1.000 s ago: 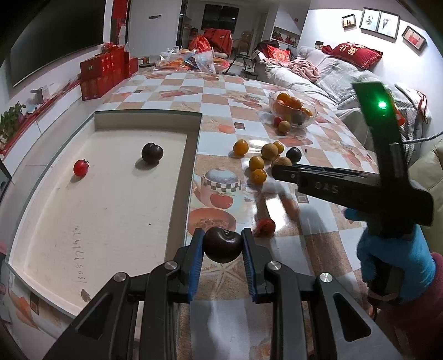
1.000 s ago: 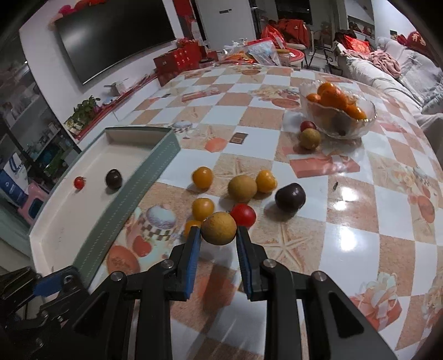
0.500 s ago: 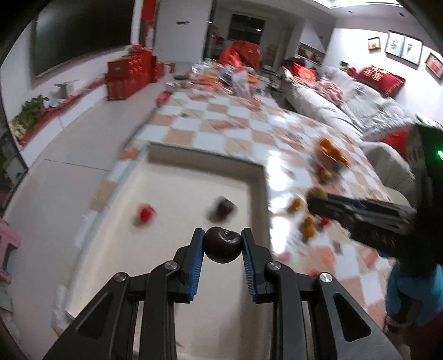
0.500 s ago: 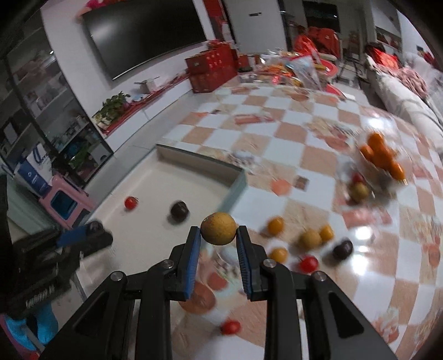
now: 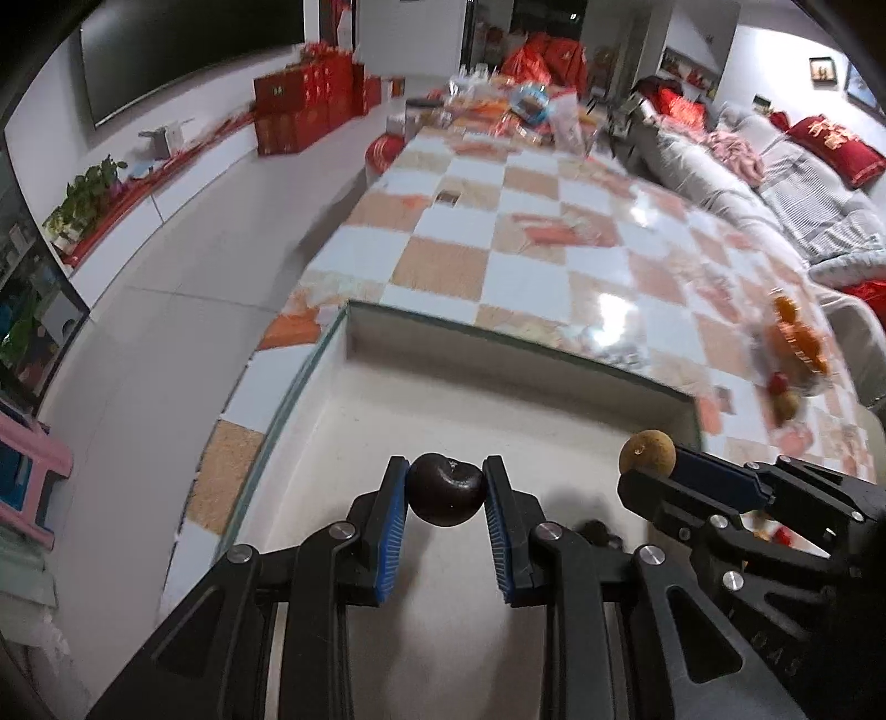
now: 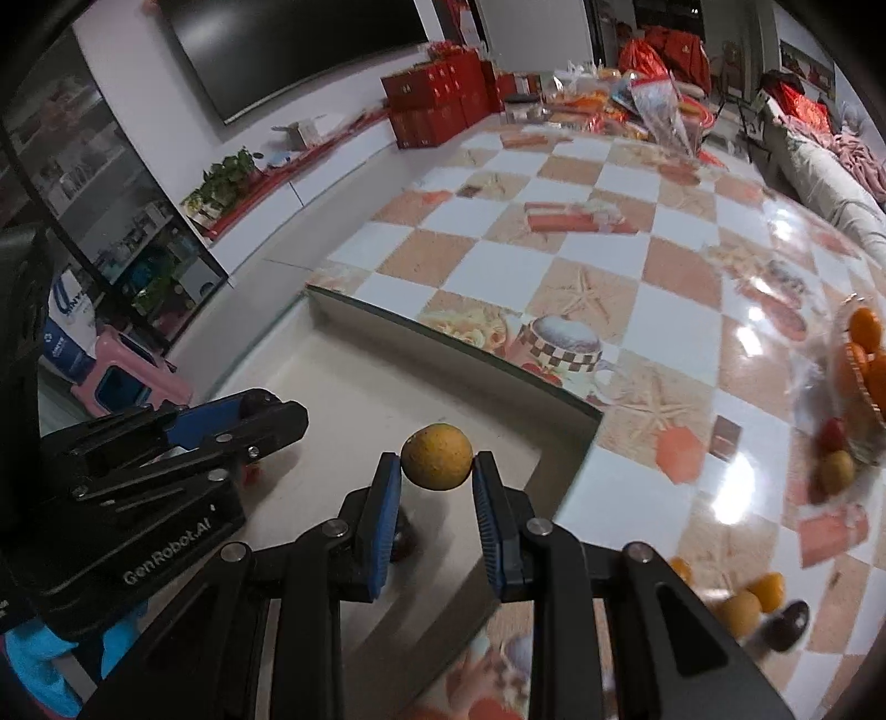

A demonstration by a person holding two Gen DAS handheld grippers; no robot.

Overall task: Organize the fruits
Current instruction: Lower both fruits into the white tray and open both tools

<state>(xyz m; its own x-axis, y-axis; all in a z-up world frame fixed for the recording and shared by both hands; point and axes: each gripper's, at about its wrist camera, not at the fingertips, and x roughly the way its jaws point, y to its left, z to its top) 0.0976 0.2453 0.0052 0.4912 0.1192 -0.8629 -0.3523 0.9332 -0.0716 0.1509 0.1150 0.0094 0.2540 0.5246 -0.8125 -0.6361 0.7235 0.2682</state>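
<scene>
Wall television (image 6: 310, 50); red boxes (image 5: 302, 108); perhaps sofa (image 5: 775, 183)

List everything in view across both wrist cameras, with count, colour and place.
Dark plum: one, near-black, held over the tray.
Round tan-yellow fruit: one, held over the tray.
Shallow rectangular tray: one, cream inside with a grey-green rim, table's left edge.
Clear glass bowl of oranges: one, right side of the table.
Loose fruits: several, orange, yellow, dark, on the checkered tablecloth.
Left gripper: black, blue pads, jaws shut on the plum.
Right gripper: black, blue pads, jaws shut on the tan fruit.
</scene>
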